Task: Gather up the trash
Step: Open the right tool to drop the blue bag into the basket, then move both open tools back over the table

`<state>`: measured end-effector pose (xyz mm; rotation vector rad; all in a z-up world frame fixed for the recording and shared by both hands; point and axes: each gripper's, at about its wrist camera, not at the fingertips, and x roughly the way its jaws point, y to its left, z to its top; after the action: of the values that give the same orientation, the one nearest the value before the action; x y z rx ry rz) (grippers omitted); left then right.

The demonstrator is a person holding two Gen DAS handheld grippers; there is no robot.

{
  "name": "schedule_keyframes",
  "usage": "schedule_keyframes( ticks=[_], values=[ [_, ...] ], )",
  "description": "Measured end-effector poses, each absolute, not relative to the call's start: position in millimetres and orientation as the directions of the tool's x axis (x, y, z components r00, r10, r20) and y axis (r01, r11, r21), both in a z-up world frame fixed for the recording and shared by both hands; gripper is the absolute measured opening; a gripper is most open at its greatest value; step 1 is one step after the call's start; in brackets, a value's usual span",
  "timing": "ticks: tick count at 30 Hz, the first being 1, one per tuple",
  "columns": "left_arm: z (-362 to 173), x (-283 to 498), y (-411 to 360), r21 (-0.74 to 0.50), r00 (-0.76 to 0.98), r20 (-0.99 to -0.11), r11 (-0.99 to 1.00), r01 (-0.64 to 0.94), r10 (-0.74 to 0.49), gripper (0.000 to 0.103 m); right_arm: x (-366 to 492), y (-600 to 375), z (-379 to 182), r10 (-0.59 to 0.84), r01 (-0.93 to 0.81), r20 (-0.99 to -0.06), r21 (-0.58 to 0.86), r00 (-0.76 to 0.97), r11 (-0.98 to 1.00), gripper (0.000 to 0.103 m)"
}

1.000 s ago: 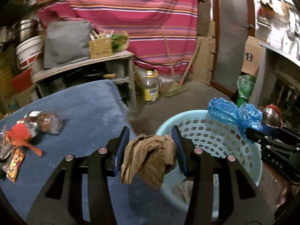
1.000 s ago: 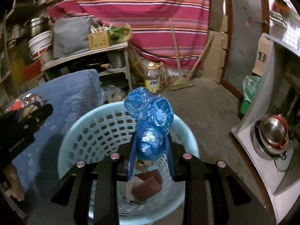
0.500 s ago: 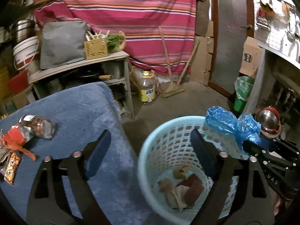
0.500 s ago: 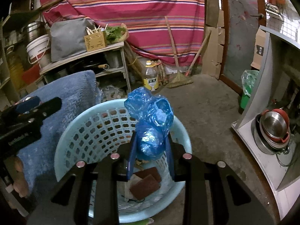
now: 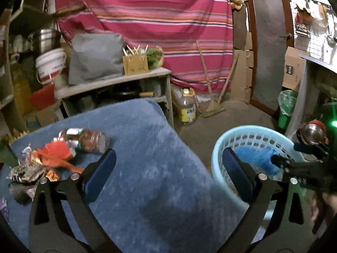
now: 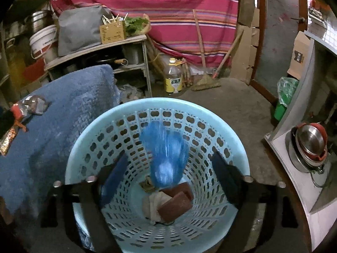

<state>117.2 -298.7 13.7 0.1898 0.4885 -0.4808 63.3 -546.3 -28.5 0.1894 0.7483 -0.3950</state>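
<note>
1. Left wrist view: the left tool (image 5: 168, 168) is spread wide with its jaws still opening and nothing between them; it hangs over the blue fuzzy cloth (image 5: 147, 158) that covers the tabletop.
2. At the left end of that cloth lies the remaining trash: a clear plastic bottle (image 5: 88, 140) on its side, a red wrapper (image 5: 55, 154) touching it, and a crumpled grey-patterned piece (image 5: 23, 172) nearer the edge.
3. To the right, just beside the tabletop, stands the light blue perforated basket (image 5: 248, 132) on the floor. A blurred blue plastic bag (image 5: 257, 158) shows inside it, and the right tool (image 5: 299, 164) reaches over the rim.
4. Right wrist view: the right tool (image 6: 168, 172) points down into the basket (image 6: 109, 113), its jaws opening. The blue bag (image 6: 166, 154) is between them, smeared by motion and touching neither finger, so it is loose, not gripped.
5. On the basket's floor lie two brown blocks (image 6: 175, 202), a pale crumpled piece (image 6: 153, 204) and a small brownish scrap (image 6: 148, 184).
6. The bottle (image 6: 34, 104) and the wrappers (image 6: 12, 126) sit on the blue cloth (image 6: 63, 116) at the left, well apart from the basket.
</note>
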Motion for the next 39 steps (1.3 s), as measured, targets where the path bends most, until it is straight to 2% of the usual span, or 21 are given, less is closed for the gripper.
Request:
schedule_keyframes(
  ticks=[4, 8, 15, 28, 36, 39],
  values=[
    [13.8, 123.2, -267.1, 0.053, 0.793, -0.490, 0.896, 0.442, -0.362, 0.097, 68.0, -538.4, -25.9, -0.302, 0.426, -0.688, 0.010, 0.660, 0.905, 0.082],
    [15.4, 138.3, -225.9, 0.025, 0.802, -0.502, 0.922, 0.387, -0.324, 0.098, 72.5, -515.7, -7.7, -0.316, 0.410, -0.623, 0.008, 0.716, 0.912, 0.090],
    [12.9, 160.3, -156.0, 0.034, 0.852, -0.482, 0.968, 0.249, -0.202, 0.098, 94.7, -450.6, 13.8, -0.230, 0.296, -0.532, 0.039, 0.815, 0.955, 0.094],
    [6.0, 206.9, -24.2, -0.028, 0.826, -0.560, 0.997, 0.066, -0.070, 0.098, 164.9, -347.4, -3.0, -0.102, 0.148, -0.565, 0.035, 0.819, 0.988, 0.094],
    [-9.2, 238.3, 8.5, 0.001, 0.785, -0.617, 0.998, 0.059, -0.046, 0.098, 187.9, -304.0, -7.5, -0.074, 0.095, -0.570, 0.007, 0.819, 0.995, 0.094],
    [-14.4, 250.3, 14.4, -0.022, 0.762, -0.643, 0.997, 0.077, -0.073, 0.097, 194.4, -301.3, -8.5, -0.071, 0.095, -0.574, 0.012, 0.816, 0.995, 0.094]
  ],
)
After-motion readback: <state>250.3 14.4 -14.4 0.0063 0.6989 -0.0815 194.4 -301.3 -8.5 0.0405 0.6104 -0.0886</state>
